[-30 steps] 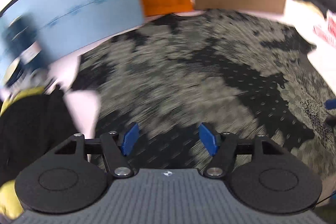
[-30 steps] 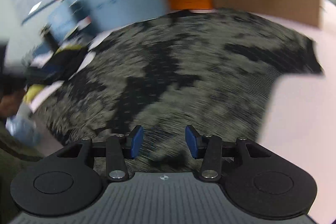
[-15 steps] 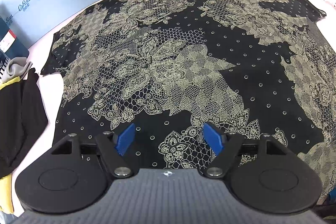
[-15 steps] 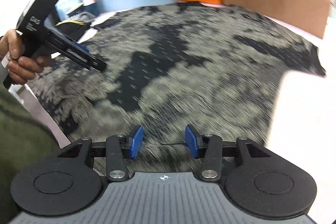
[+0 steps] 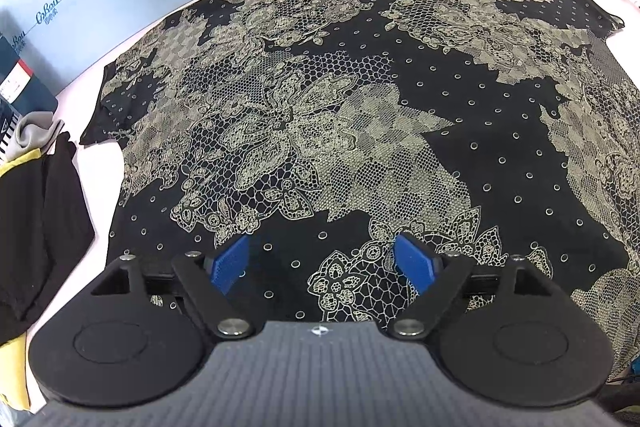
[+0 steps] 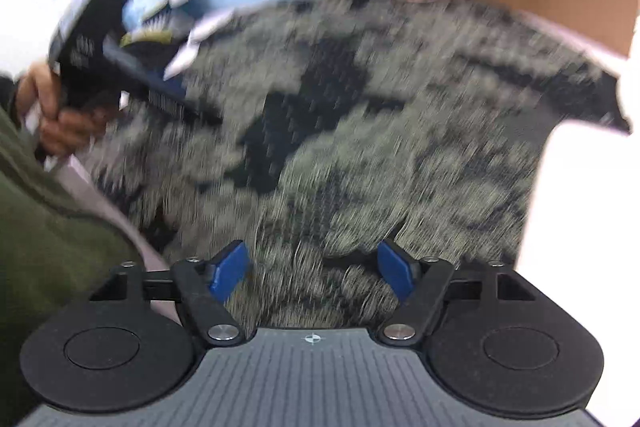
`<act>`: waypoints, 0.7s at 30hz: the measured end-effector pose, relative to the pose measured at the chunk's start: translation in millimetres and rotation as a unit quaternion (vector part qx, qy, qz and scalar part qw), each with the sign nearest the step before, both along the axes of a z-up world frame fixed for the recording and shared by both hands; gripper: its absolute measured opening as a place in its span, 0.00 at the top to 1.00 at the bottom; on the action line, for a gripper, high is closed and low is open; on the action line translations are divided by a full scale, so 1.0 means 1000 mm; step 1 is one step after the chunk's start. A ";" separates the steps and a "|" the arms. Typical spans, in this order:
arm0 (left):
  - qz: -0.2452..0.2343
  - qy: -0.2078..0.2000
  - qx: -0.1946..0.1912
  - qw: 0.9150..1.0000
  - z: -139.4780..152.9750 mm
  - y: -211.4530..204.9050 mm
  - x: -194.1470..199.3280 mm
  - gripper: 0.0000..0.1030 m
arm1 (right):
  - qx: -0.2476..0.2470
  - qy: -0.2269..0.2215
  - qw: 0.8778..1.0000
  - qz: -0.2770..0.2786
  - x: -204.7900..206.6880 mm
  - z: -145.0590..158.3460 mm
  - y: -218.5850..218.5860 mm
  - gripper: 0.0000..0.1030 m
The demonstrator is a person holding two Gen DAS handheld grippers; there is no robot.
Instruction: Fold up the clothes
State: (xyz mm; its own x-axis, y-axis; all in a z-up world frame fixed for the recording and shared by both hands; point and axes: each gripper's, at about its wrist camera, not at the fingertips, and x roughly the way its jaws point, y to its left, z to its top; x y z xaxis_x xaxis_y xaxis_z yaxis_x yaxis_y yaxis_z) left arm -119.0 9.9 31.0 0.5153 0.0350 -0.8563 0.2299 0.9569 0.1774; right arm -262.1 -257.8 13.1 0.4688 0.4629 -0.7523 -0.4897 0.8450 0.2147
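2 tools, left tool point(image 5: 320, 263) and right tool point(image 6: 314, 271), opening empty above the lace-print T-shirt point(image 5: 360, 99): thin, limp fabric; pinch its near hem.

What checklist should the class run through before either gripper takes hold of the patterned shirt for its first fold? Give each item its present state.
1. Shirt spread flat on the table: ok.
2. Left gripper free of cloth: ok, jaws opening, shirt lies beneath them, nothing pinched.
3. Right gripper free of cloth: ok, jaws opening.
4. Sleeve laid out, not tucked under: ok.
5. Dark clothes pile apart from the shirt: ok.
6. Near hem straight: cannot tell, hidden behind the grippers.
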 end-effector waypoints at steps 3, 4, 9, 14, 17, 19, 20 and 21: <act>0.006 0.007 -0.012 1.000 0.000 0.004 0.002 0.21 | 0.008 0.002 1.000 0.011 0.011 0.016 -0.012 0.29; 0.007 0.010 -0.016 1.000 0.000 0.005 0.003 0.21 | 0.014 -0.007 1.000 -0.001 0.018 0.023 -0.021 0.26; 0.002 0.012 -0.023 1.000 0.002 0.007 0.002 0.20 | 0.065 -0.066 0.982 -0.162 0.075 0.039 -0.096 0.15; 0.004 0.003 -0.033 0.999 0.014 0.009 -0.004 0.21 | 0.195 -0.001 0.903 -0.384 0.139 -0.013 -0.183 0.16; 0.026 -0.009 -0.038 0.999 0.028 0.015 -0.008 0.21 | 0.233 -0.025 0.880 -0.412 0.156 -0.028 -0.197 0.18; 0.050 -0.022 -0.039 0.998 0.038 0.023 -0.009 0.21 | 0.226 -0.038 0.879 -0.418 0.166 -0.030 -0.196 0.20; 0.064 -0.032 -0.037 0.997 0.043 0.028 -0.009 0.21 | 0.225 -0.043 0.878 -0.421 0.170 -0.032 -0.195 0.23; 0.078 -0.044 -0.035 0.995 0.048 0.035 -0.008 0.21 | 0.226 -0.046 0.876 -0.424 0.173 -0.034 -0.195 0.24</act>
